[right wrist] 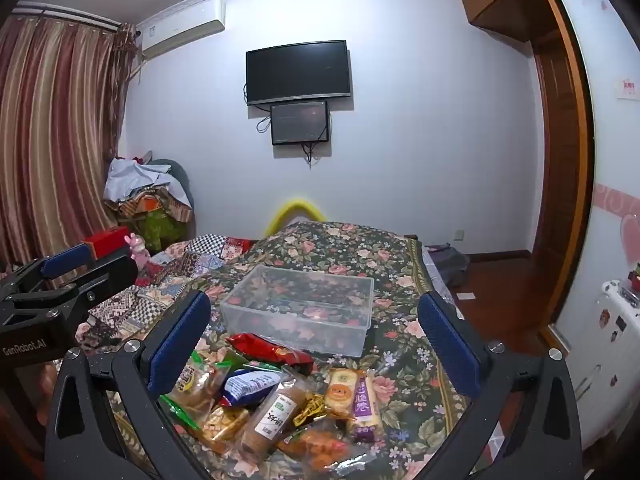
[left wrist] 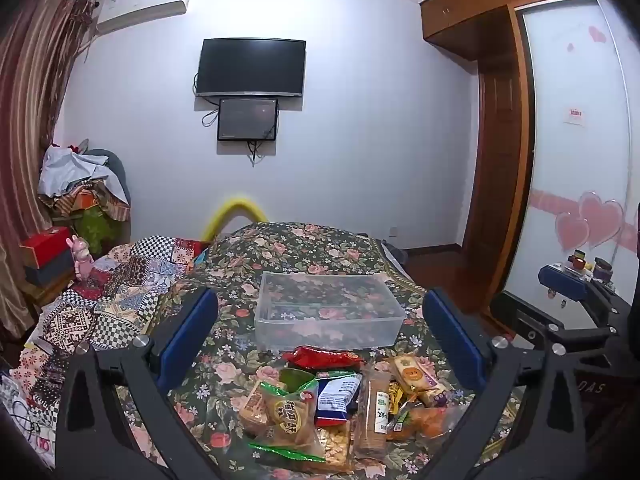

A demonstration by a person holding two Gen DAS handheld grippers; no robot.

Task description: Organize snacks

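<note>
A pile of wrapped snacks (left wrist: 340, 408) lies on the floral bedspread in front of a clear plastic box (left wrist: 328, 312), which holds nothing. The pile includes a red packet (left wrist: 324, 357), a blue-white packet (left wrist: 338, 396) and a long biscuit pack (left wrist: 374, 412). In the right wrist view the pile (right wrist: 280, 408) and the box (right wrist: 300, 312) show too. My left gripper (left wrist: 320, 340) is open and empty above the pile. My right gripper (right wrist: 314, 344) is open and empty, also above the pile. The left gripper shows at the left in the right wrist view (right wrist: 60, 292).
A patchwork quilt (left wrist: 120, 292) covers the bed's left side. A chair piled with clothes (left wrist: 84, 188) and a red box (left wrist: 44, 244) stand at the left. A wooden wardrobe (left wrist: 500, 160) is at the right. The bed's right edge (right wrist: 432, 280) drops to a wooden floor.
</note>
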